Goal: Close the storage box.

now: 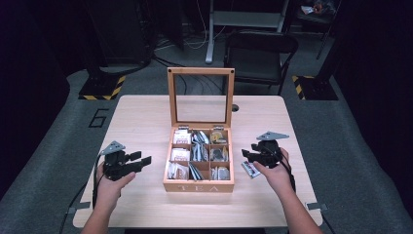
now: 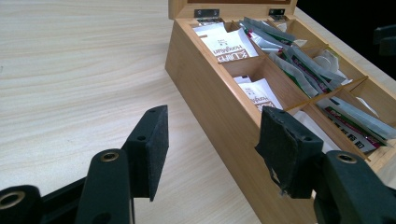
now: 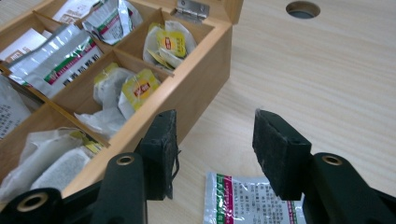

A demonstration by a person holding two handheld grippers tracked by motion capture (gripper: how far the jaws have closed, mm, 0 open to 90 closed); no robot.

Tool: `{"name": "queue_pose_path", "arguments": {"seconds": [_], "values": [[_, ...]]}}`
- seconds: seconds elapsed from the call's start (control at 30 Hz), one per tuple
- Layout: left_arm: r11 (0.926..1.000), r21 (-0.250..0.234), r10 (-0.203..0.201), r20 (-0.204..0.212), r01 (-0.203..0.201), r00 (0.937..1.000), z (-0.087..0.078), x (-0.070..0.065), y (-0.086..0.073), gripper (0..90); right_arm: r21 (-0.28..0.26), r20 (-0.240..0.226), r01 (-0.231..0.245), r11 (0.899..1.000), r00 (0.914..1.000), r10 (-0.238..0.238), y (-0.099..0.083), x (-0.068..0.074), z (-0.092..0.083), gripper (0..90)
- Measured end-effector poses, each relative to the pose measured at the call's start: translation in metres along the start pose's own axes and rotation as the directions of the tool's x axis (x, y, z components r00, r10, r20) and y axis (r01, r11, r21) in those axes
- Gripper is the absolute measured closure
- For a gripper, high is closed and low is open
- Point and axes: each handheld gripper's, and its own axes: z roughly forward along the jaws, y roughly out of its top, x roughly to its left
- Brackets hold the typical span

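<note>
A wooden tea box (image 1: 198,186) stands open at the middle of the table, its glass lid (image 1: 171,97) upright. Its compartments hold several tea bags and sachets. My left gripper (image 1: 141,160) sits to the left of the box, open and empty; in the left gripper view its jaws (image 2: 212,149) point along the box's side wall (image 2: 219,107). My right gripper (image 1: 246,155) hovers to the right of the box, open with nothing between its pads (image 3: 215,144). Below it a silver tea sachet (image 3: 247,200) with red and green print lies flat on the table (image 1: 251,169), beside the box wall (image 3: 187,98).
A cable hole (image 1: 235,107) is in the tabletop behind the box, to its right. A black chair (image 1: 260,53) stands beyond the table's far edge. Bare wood (image 1: 141,122) spreads to the left of the box and along the front edge.
</note>
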Motion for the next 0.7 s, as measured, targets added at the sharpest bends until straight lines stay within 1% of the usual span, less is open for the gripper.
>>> {"name": "queue_pose_path", "arguments": {"seconds": [0.1,0.13,0.23,0.27,0.33,0.37,0.4,0.53,0.7], "values": [[1.0000,-0.002,-0.002,0.001,0.002,1.0000,0.001,0.000,0.000,42.5,-0.005,-0.002,0.012,1.000,0.9999,-0.012,0.009,0.001,-0.003,49.3],[1.0000,-0.003,-0.003,0.000,0.003,1.0000,0.001,0.000,0.000,42.4,-0.011,-0.007,0.006,1.000,1.0000,-0.006,0.012,0.001,-0.004,49.2],[1.0000,0.003,-0.002,0.002,0.002,1.0000,0.001,0.000,0.000,42.0,-0.018,-0.011,0.011,1.000,0.9999,-0.012,0.021,0.001,-0.006,48.6],[1.0000,0.001,-0.004,0.001,0.004,1.0000,0.001,0.000,0.000,41.8,-0.023,-0.012,0.005,1.000,0.9999,-0.005,0.024,0.002,-0.006,48.5],[0.9999,-0.006,-0.008,0.000,0.008,1.0000,0.001,0.000,0.001,41.7,-0.023,-0.014,0.023,0.999,0.9996,-0.023,0.031,0.002,-0.007,48.1],[1.0000,-0.005,-0.008,0.002,0.008,1.0000,0.001,0.000,0.001,41.6,-0.022,-0.011,0.025,0.999,0.9996,-0.025,0.034,0.003,-0.008,48.0],[1.0000,-0.001,-0.003,0.005,0.003,1.0000,0.001,0.000,0.001,41.6,-0.027,-0.010,0.039,0.999,0.9992,-0.039,0.038,0.003,-0.008,48.0],[1.0000,0.005,0.001,0.005,-0.001,1.0000,0.002,0.000,0.000,41.7,-0.025,-0.008,0.055,0.998,0.9984,-0.055,0.051,0.004,-0.007,48.0],[1.0000,0.004,-0.002,0.004,0.002,1.0000,0.002,0.000,0.000,41.6,-0.030,-0.001,0.070,0.997,0.9975,-0.071,0.063,0.003,-0.005,48.0]]}}
